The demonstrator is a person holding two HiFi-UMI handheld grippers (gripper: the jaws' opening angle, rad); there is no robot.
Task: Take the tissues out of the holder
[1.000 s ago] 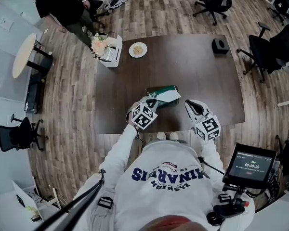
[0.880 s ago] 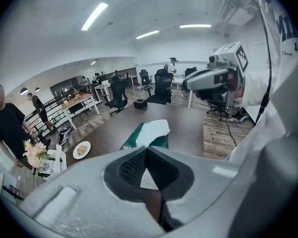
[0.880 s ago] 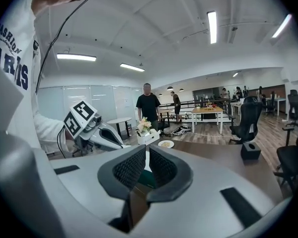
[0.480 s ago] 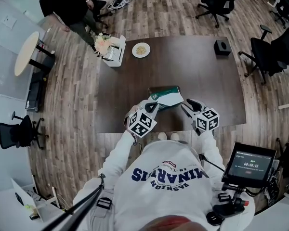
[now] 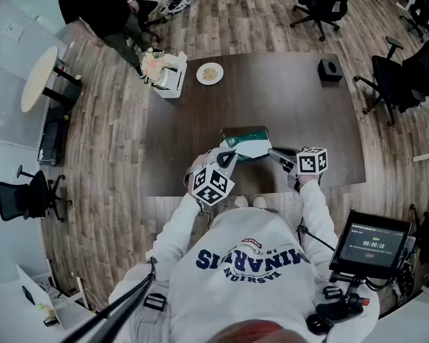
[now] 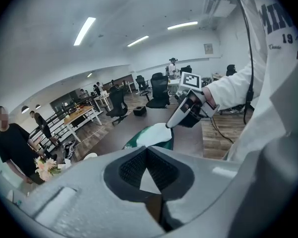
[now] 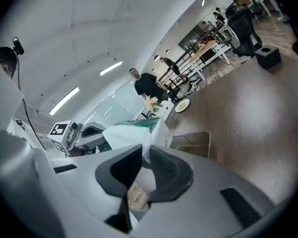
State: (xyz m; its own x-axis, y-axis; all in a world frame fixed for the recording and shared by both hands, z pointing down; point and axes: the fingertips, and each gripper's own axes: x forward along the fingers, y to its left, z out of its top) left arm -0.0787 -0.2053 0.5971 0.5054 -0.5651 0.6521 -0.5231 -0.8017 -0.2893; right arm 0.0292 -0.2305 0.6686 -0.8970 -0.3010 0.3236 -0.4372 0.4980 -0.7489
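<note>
Jaws, left gripper (image 6: 147, 151): closed, tips meeting. A pale patch shows in the gap behind the tips, and I cannot tell from where I stand whether it is anything pinched. Position: at the near left corner of the holder (image 5: 243, 133); touching it or just beside it, not clear. Holder: green, soft-sided, lying towards the near edge of the dark desk (image 5: 272, 98), between the two grippers. Tissue (image 5: 254, 148): white, standing out of the holder on its right-hand side, not yet free of it. Jaws, right gripper (image 7: 144, 151): have just been closing, with the tissue between them; the pads look to be on the sheet, which fills the narrow gap at the tips. Handling note, my own judgement: the left gripper should keep the holder steady while the right draws the sheet away in one even pull along the line of the opening. A bite well in from the edge of the sheet, not on its corner, seems less likely to tear it or let it slip.
</note>
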